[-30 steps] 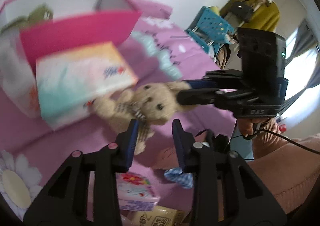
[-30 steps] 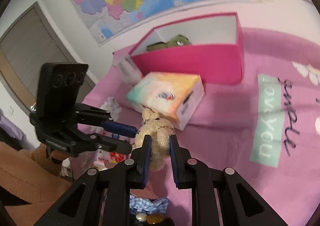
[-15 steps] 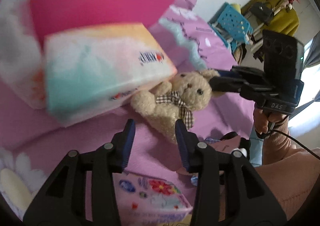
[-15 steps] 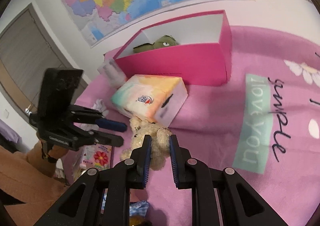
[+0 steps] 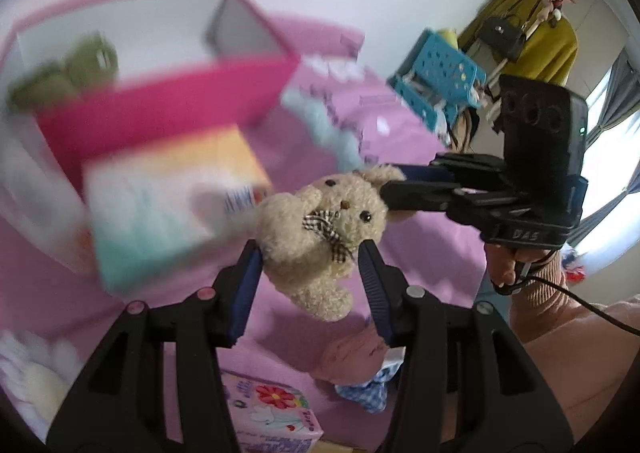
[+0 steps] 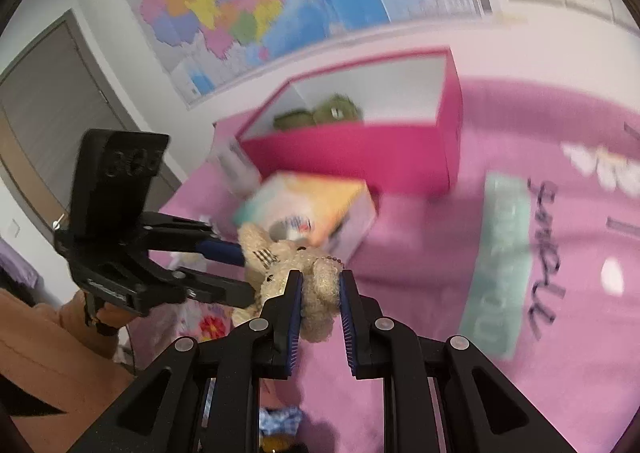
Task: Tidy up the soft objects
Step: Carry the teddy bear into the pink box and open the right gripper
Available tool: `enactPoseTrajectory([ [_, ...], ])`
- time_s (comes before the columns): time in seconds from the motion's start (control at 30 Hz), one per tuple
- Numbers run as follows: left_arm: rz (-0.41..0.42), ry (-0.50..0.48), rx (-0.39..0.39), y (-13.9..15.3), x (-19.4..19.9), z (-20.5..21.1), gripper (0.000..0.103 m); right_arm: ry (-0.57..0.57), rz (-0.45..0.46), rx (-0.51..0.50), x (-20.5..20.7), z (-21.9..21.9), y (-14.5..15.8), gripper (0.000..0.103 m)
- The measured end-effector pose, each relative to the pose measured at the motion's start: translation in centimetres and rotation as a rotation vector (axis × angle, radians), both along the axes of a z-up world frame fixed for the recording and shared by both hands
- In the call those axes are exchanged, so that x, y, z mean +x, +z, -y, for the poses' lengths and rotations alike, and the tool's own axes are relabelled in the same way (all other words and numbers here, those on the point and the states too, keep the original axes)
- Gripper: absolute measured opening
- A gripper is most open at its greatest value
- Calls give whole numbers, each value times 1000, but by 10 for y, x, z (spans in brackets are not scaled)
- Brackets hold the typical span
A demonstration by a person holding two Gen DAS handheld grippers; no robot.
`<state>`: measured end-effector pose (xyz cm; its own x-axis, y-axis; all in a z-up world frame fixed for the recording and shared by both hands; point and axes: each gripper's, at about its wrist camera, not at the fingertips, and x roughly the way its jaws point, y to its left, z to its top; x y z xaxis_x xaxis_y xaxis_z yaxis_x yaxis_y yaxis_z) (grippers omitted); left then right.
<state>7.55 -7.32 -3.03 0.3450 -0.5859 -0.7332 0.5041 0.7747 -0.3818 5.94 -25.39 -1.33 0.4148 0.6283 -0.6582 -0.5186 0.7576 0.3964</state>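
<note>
**Teddy bear held above the pink bed**

The right gripper [image 6: 320, 285] is clamped on the teddy bear [image 5: 324, 229] by its ear, holding it up in front of the tissue box [image 5: 168, 197]. The left gripper [image 5: 310, 257] has its jaws opening, the bear's body between them. Behind the tissue box stands the pink box [image 6: 360, 149] with a green plush toy [image 6: 320, 115] inside.

The pink bedspread [image 6: 580, 253] bears blurred handwriting; nothing else reads.

Beige plush bear [image 5: 320, 229], checked bow, held lifted above pink bedspread [image 5: 420, 237].
</note>
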Motion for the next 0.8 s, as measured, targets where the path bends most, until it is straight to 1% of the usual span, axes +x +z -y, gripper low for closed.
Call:
enactPoseTrajectory([
  [0.03,33,14,11,11,3,-1,51,2,13,0,3,0,5,18],
  [0.17,112,59,62,40,26,-2,51,-3,87,-2,29,-4,28,18],
  [0.3,118,115,88,54,65,-5,51,-27,155,-14,64,-10,46,18],
  [0.37,119,146,93,58,82,-5,51,-33,161,-4,82,-12,50,18],
  [0.43,108,176,96,59,99,-5,51,-50,174,-20,94,-14,52,18],
  [0.53,98,212,110,56,117,-4,51,-72,167,-33,114,-17,50,18],
  [0.67,78,243,148,45,139,3,51,-100,119,-48,139,-18,36,18],
  [0.8,51,260,180,32,152,10,51,-121,76,-75,152,-19,21,18],
])
